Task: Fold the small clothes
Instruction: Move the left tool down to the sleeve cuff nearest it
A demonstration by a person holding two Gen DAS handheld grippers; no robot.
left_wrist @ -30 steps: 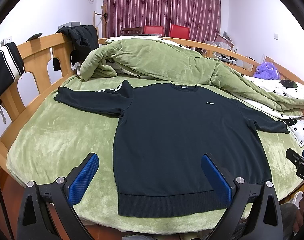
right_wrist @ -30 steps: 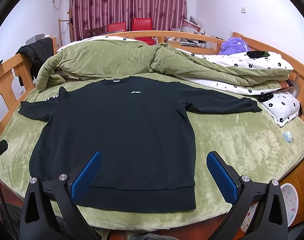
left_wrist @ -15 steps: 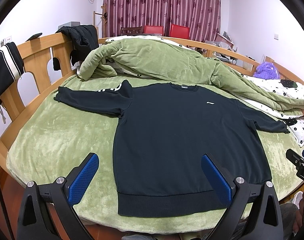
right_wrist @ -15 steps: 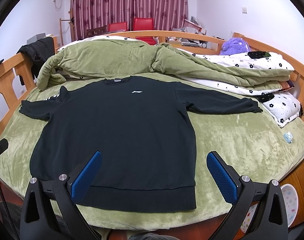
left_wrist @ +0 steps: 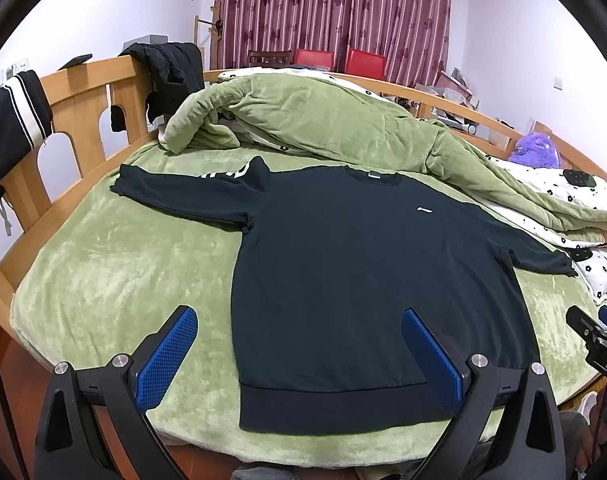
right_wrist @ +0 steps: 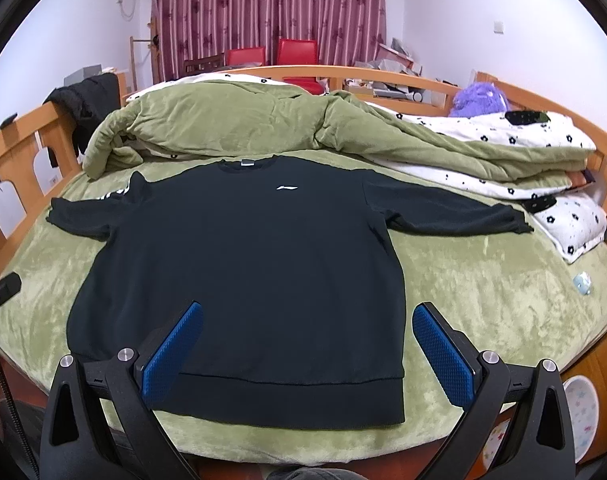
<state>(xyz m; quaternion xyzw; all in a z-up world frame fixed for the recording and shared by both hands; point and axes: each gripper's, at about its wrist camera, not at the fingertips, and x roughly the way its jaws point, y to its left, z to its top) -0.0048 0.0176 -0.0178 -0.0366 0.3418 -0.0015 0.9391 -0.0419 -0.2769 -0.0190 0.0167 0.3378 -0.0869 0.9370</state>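
Black sweatshirt [left_wrist: 355, 264] lies flat on green bed blanket [left_wrist: 115, 264].

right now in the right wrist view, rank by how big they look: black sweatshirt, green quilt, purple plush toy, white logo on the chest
1. black sweatshirt
2. green quilt, though it lies farther back, so these two are unsure
3. purple plush toy
4. white logo

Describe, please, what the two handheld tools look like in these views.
Both look alike. The left tool and right tool each have a matte black forked frame with triangular cut-outs, silver round bolt heads and two flat fingers faced with blue dimpled pads. A thin black cable runs down the left edge of both views.
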